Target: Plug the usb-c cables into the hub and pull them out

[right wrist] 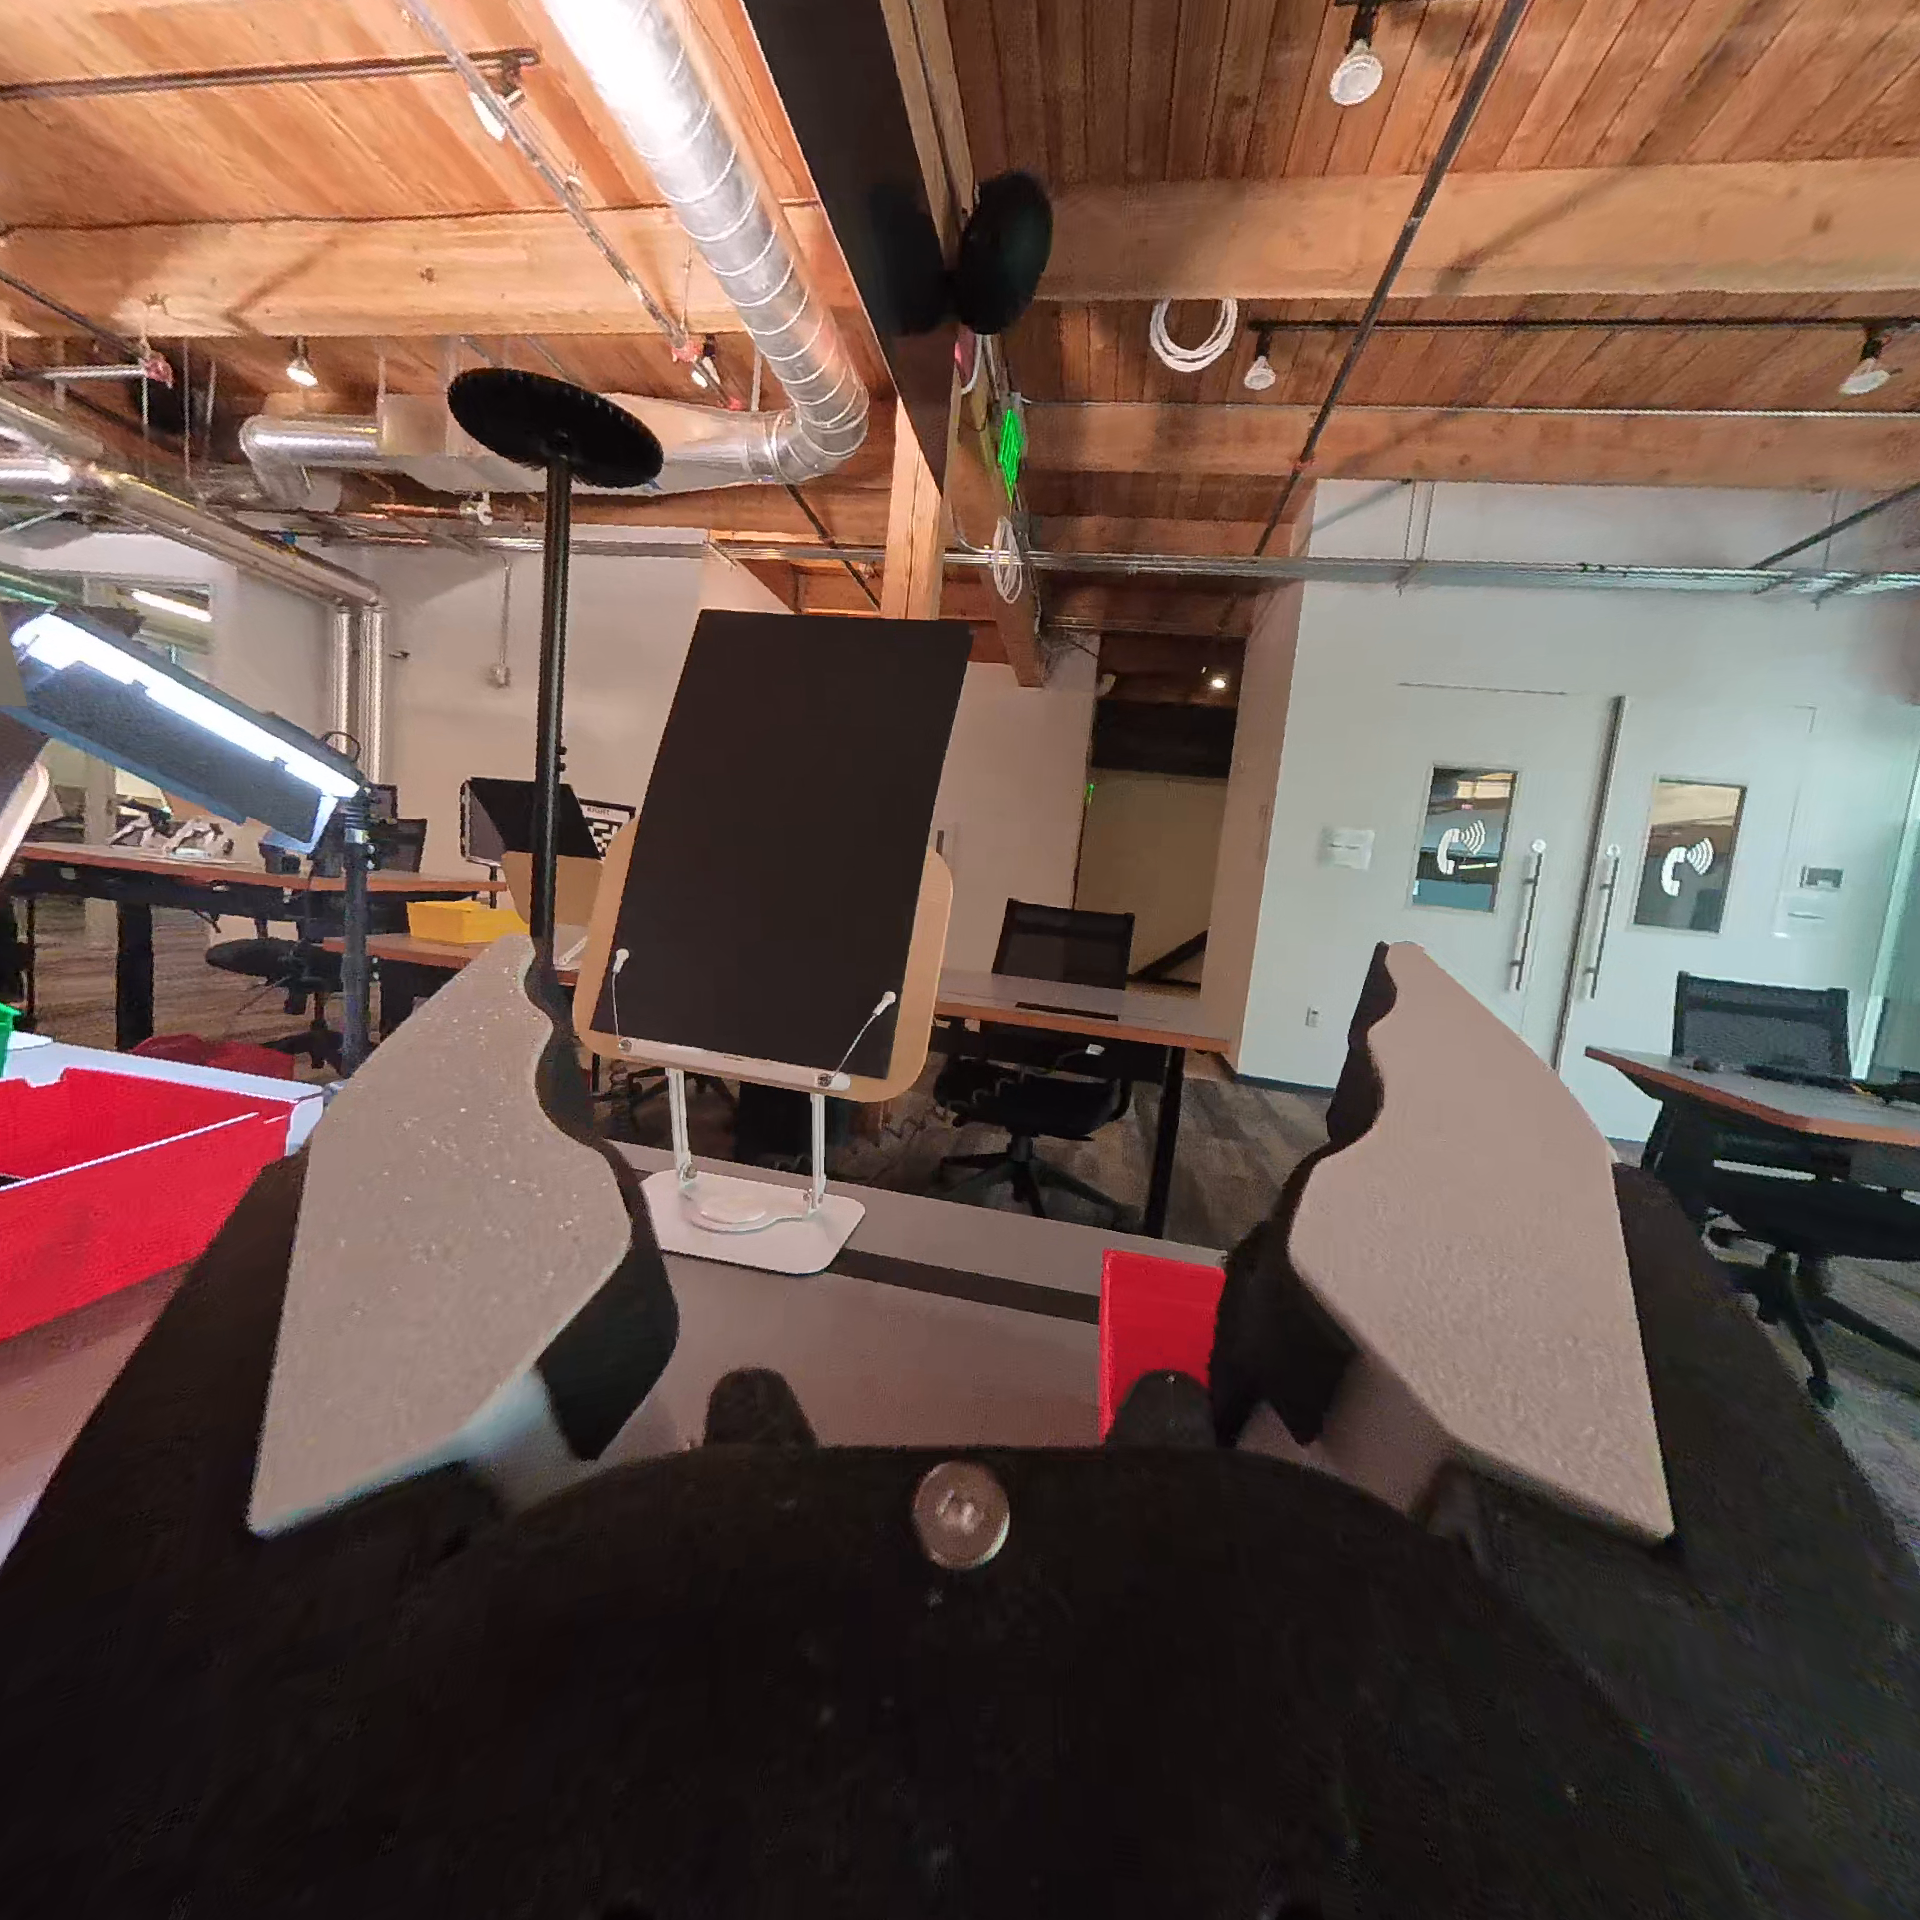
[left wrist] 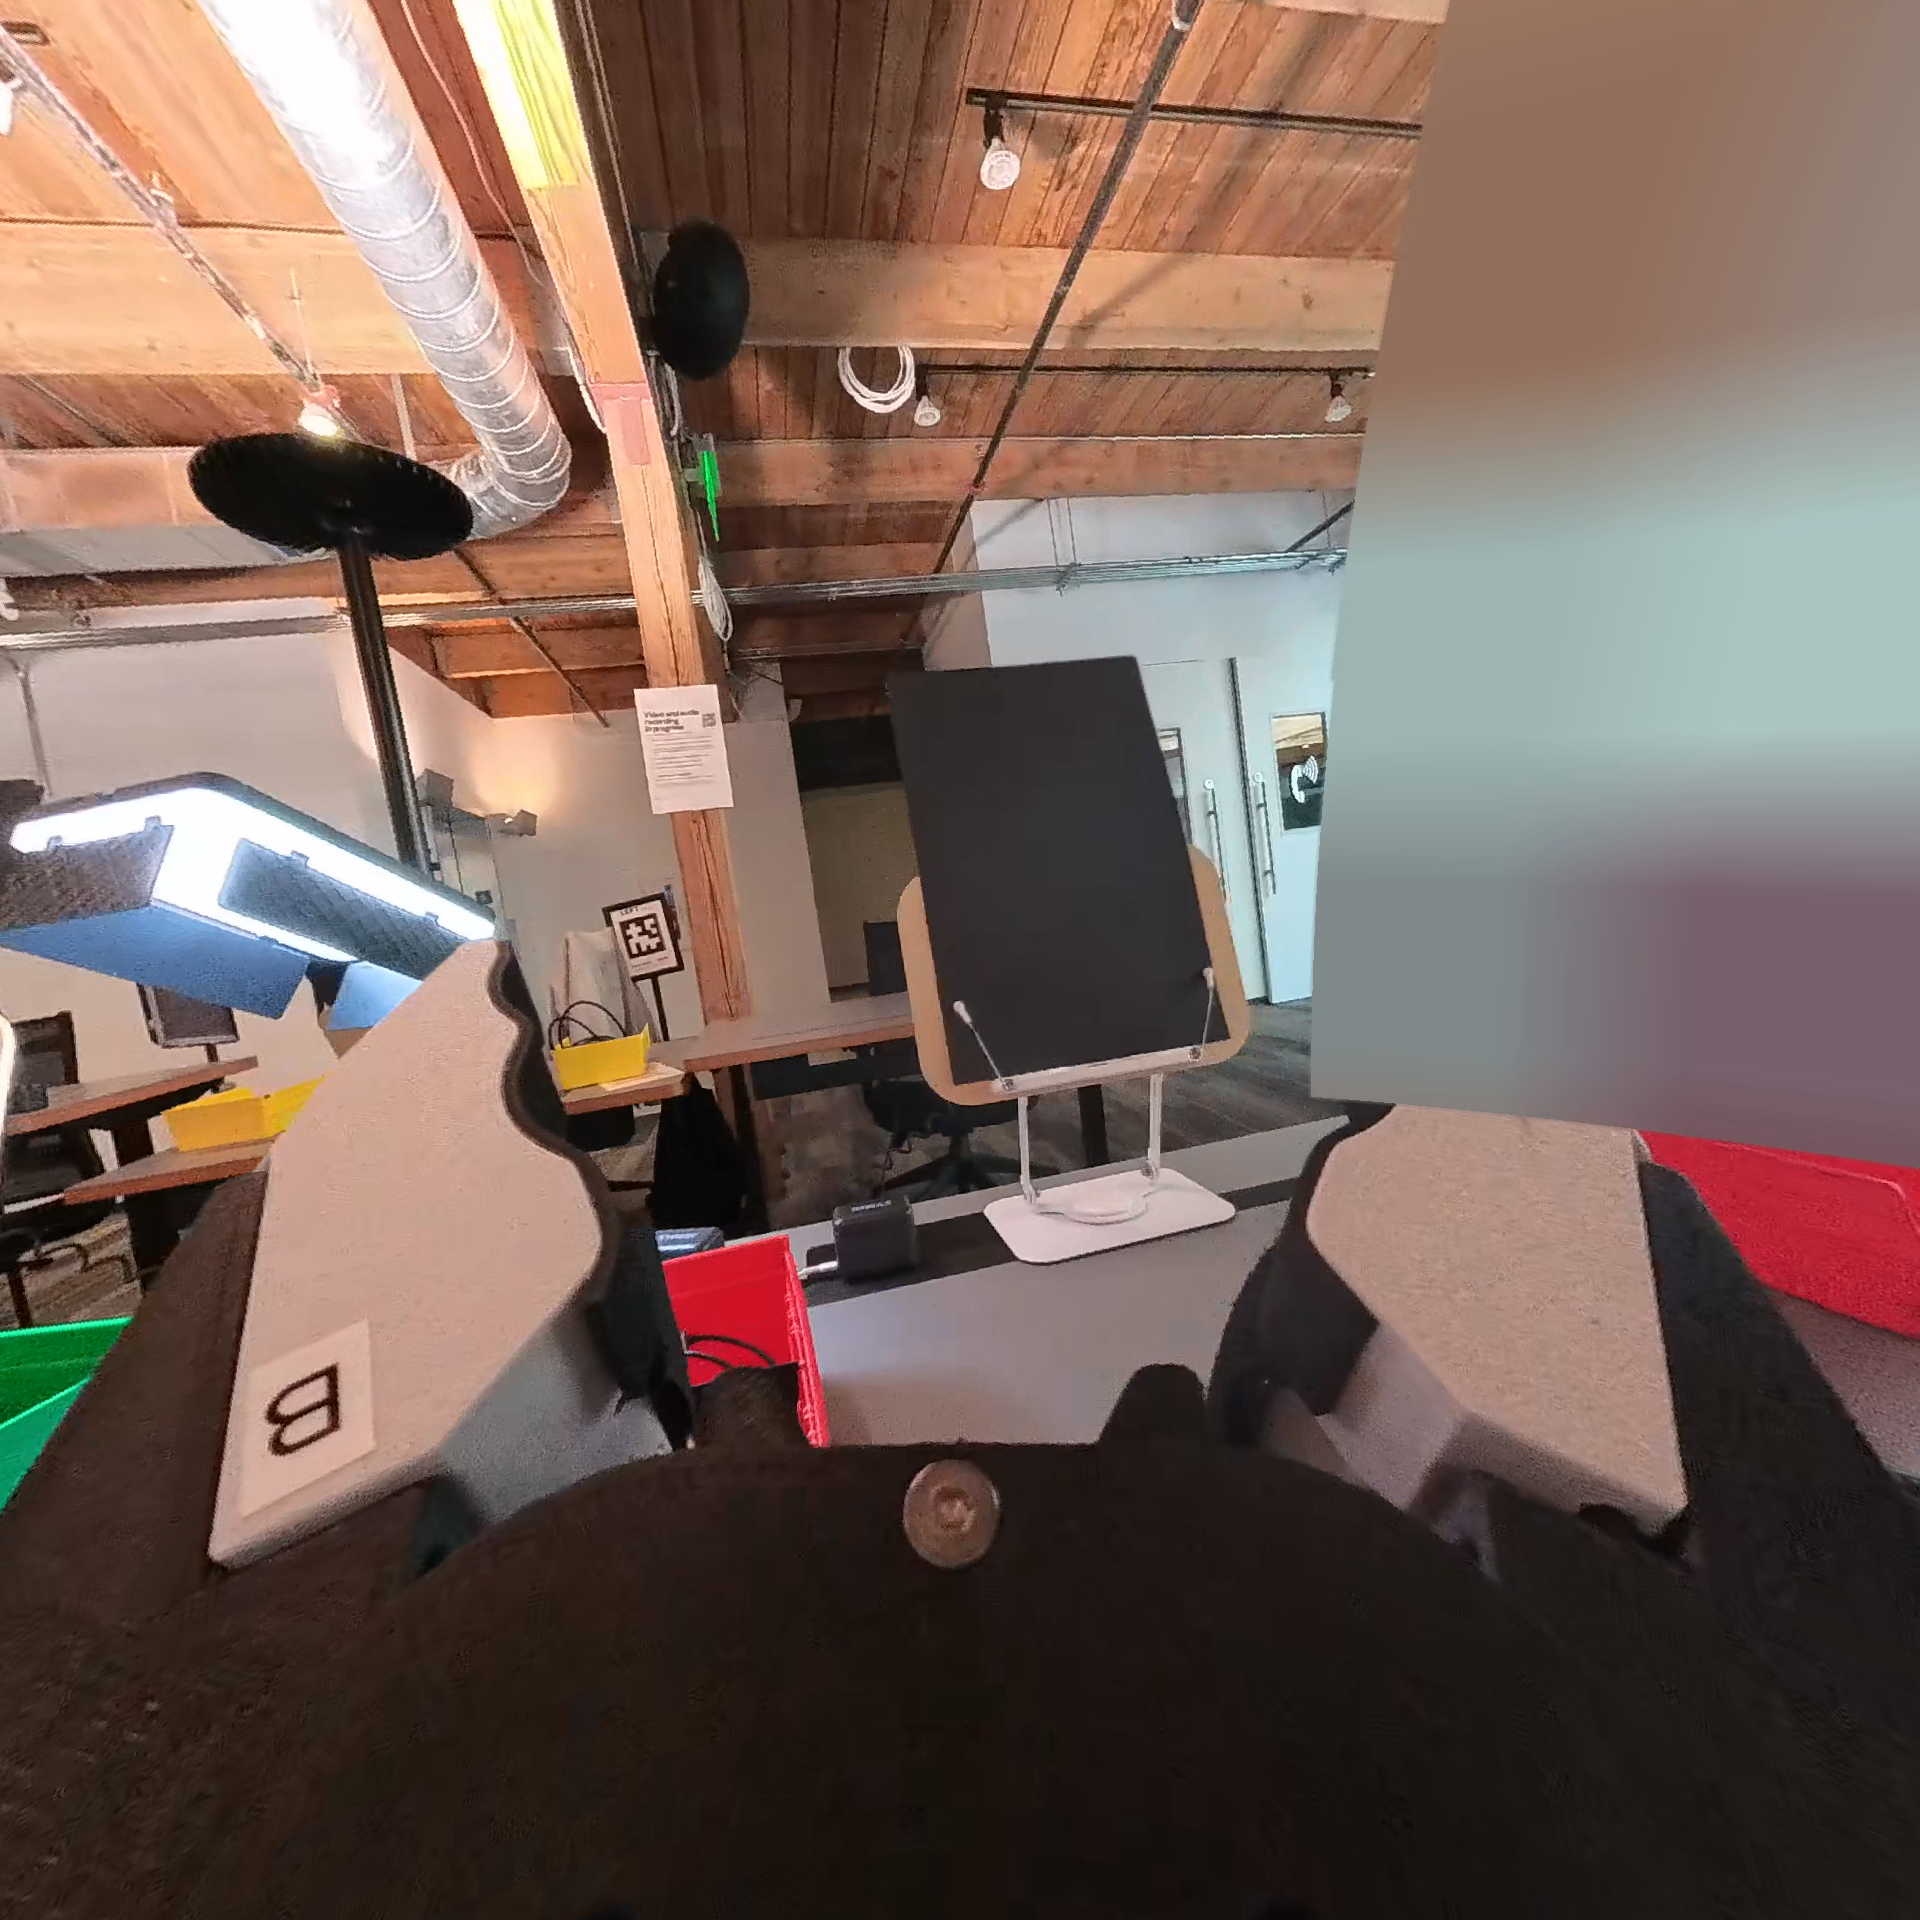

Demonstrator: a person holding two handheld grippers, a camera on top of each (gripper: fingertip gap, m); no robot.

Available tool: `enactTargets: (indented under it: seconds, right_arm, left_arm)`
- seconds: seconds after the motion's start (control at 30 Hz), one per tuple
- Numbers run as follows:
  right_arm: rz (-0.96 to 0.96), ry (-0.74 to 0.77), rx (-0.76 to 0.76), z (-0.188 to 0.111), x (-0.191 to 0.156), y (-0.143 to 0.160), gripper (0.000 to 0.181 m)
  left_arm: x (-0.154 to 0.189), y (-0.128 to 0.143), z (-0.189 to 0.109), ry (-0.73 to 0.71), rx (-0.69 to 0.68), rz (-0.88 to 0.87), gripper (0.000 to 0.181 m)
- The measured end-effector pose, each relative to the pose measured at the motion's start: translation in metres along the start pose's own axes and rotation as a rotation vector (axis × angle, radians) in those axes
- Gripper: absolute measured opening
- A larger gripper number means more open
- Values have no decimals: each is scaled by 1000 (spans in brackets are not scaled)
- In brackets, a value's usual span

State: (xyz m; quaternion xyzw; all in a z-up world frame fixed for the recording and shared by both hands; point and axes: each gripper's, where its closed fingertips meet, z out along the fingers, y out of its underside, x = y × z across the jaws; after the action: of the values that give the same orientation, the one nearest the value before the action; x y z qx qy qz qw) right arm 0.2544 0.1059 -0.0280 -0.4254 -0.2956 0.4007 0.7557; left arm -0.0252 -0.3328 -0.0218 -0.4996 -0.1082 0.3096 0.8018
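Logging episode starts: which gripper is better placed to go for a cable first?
Left, tentatively. The left gripper is open just above a red bin holding black cable; the right gripper, also open, shows no cable nearby. No hub visible.

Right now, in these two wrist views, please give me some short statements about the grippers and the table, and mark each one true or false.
1. The left gripper is open and holds nothing. True.
2. The right gripper is shut on a cable. False: its fingers stand wide apart, with nothing between them.
3. A black panel stands on a white stand on the table. True.
4. The bin seen between the left gripper's fingers is blue. False: it is red.
5. A small black box sits on the table left of the white stand in the left wrist view. True.
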Motion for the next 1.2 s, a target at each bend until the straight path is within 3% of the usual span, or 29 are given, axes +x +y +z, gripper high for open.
enactTargets:
  seconds: [0.3,0.67,0.8,0.9,1.03,1.07,1.1,1.2]
  right_arm:
    - [-6,-6,10,-5,-3,-4,144]
    - [-43,10,-6,6,-2,6,145]
    - [-22,-17,-11,20,-8,14,145]
    - [-8,-58,-50,32,-15,22,140]
    - [27,-173,-121,48,-41,43,124]
    - [51,-214,-126,54,-51,50,117]
    - [84,-267,-129,59,-62,56,109]
    - [172,-382,-166,69,-90,76,106]
  left_arm:
    - [-4,-2,-3,15,22,-89,144]
    - [-25,54,22,-73,-187,-9,144]
    - [-43,100,38,-127,-333,-13,144]
    - [-42,137,57,-93,-387,-116,144]
    - [-35,213,70,-61,-620,-131,143]
    - [-39,235,69,-81,-687,-109,135]
    - [-41,257,68,-95,-744,-90,116]
    - [-48,308,64,-132,-833,-122,74]
